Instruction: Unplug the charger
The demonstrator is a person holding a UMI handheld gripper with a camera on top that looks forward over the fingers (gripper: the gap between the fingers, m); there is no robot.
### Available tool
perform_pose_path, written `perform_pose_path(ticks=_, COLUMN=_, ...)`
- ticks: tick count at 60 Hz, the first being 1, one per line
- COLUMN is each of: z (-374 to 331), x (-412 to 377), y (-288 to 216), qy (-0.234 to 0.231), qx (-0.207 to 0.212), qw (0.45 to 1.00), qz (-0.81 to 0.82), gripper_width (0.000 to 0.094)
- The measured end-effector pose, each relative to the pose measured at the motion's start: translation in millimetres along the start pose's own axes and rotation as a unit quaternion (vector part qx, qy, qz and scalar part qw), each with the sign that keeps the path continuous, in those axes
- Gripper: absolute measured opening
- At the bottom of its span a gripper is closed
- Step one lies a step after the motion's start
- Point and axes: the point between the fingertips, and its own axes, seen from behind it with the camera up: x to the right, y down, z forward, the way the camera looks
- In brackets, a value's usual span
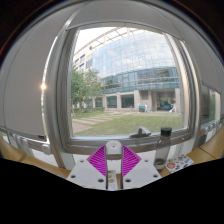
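Note:
My gripper points at a large window. Its two magenta pads stand close together, with a narrow gap between them. A small white rounded block, which looks like the charger, sits between the fingertips, and both pads seem to press on it. No cable or socket shows; the fingers hide whatever lies below the charger.
The window frame and sill run just beyond the fingers. Two small dark objects stand on the sill to the right. Small items lie on a surface at the right. Outside are a lawn and a glass building.

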Motion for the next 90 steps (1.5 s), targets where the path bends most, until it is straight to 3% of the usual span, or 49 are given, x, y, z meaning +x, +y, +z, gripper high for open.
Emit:
perform_pose_path(ticks=3, z=-10.5, x=34.2, y=-30.2, qy=0.005, qx=0.022, qw=1.000, qz=0.002, gripper_width=0.0155)
perform_pose_path(ticks=8, z=-19.6, x=98.2, y=-22.5, qy=0.023, qx=0.016, qw=1.000, qz=0.004, gripper_width=0.0155)
perform_pose_path(ticks=17, z=3.3, x=185.1, y=100.2, qy=0.032, qx=-0.094, qw=0.995, qz=0.032, gripper_width=0.0154)
perform_pose_path(ticks=29, z=17.4, x=199.3, y=224.7, qy=-0.019, qx=-0.205, qw=0.977, qz=0.058, gripper_width=0.0155)
perform_pose_path(ticks=46, z=26.7, x=192.1, y=265.7, qy=-0.060, qx=-0.252, qw=0.964, qz=0.058, gripper_width=0.0197)
perform_pose_path(ticks=55, z=28.5, x=190.1, y=265.8, qy=-0.052, qx=-0.252, qw=0.965, qz=0.046, gripper_width=0.0266)
perform_pose_path(ticks=61, z=27.0, x=196.8, y=255.7, qy=-0.026, qx=-0.238, qw=0.970, qz=0.035, gripper_width=0.0479)
perform_pose_path(ticks=64, z=22.8, x=198.3, y=244.5, qy=-0.017, qx=-0.228, qw=0.973, qz=0.030, gripper_width=0.0497)
perform_pose_path(ticks=68, z=8.6, x=199.0, y=220.2, qy=-0.005, qx=-0.203, qw=0.979, qz=0.031, gripper_width=0.0524)
perform_pose_path(ticks=79, z=-68.3, x=204.4, y=150.2, qy=0.030, qx=-0.116, qw=0.992, qz=0.038, gripper_width=0.0777)
perform_pose_path(ticks=90, z=-157.0, x=214.8, y=145.3, qy=0.058, qx=-0.089, qw=0.994, qz=0.023, gripper_width=0.0802)
